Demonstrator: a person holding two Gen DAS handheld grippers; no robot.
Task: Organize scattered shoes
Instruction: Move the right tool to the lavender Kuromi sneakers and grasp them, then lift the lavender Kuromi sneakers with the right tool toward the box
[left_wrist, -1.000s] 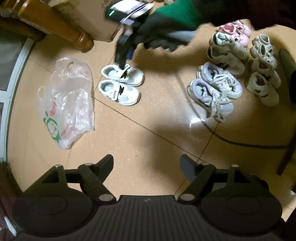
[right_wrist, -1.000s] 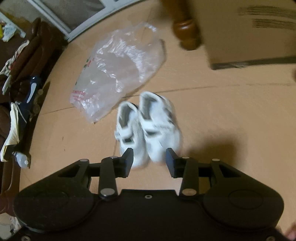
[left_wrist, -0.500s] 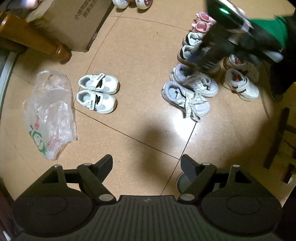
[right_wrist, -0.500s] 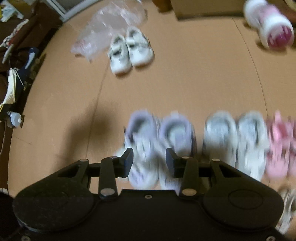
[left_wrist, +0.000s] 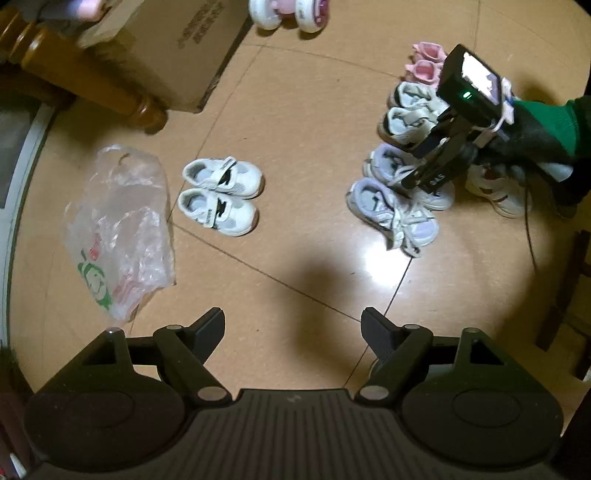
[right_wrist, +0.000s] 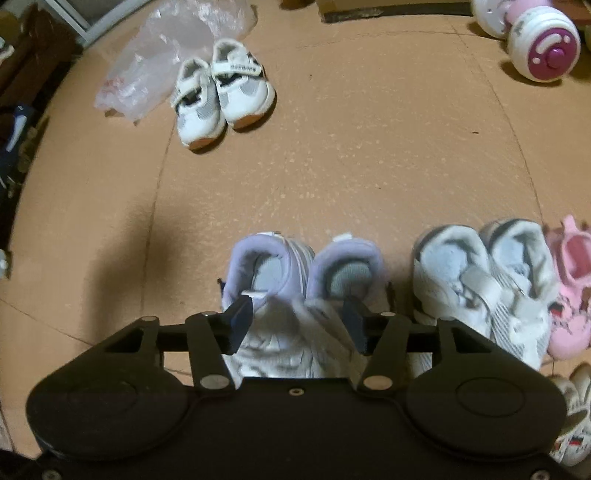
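A white pair with black straps (left_wrist: 218, 192) (right_wrist: 221, 92) stands alone on the tan tile floor, beside a plastic bag. To the right runs a row of pairs: lavender (left_wrist: 395, 199) (right_wrist: 306, 269), grey-white (left_wrist: 410, 114) (right_wrist: 480, 280) and pink (left_wrist: 424, 62) (right_wrist: 572, 280). My right gripper (right_wrist: 298, 317) (left_wrist: 421, 177) is open low over the lavender pair's laces, with nothing gripped. A gloved hand (left_wrist: 535, 129) holds it. My left gripper (left_wrist: 293, 328) is open and empty, high above bare floor.
A crumpled clear plastic bag (left_wrist: 118, 229) (right_wrist: 170, 55) lies at the left. A cardboard box (left_wrist: 177, 48) and a wooden furniture leg (left_wrist: 92, 81) stand behind it. A pink-white wheeled toy (right_wrist: 543, 40) sits at the far edge. White-red shoes (left_wrist: 495, 188) lie behind the row.
My right gripper left the white strapped pair and swung right to the lavender pair, its jaws a little wider. The left view has drawn back from the floor.
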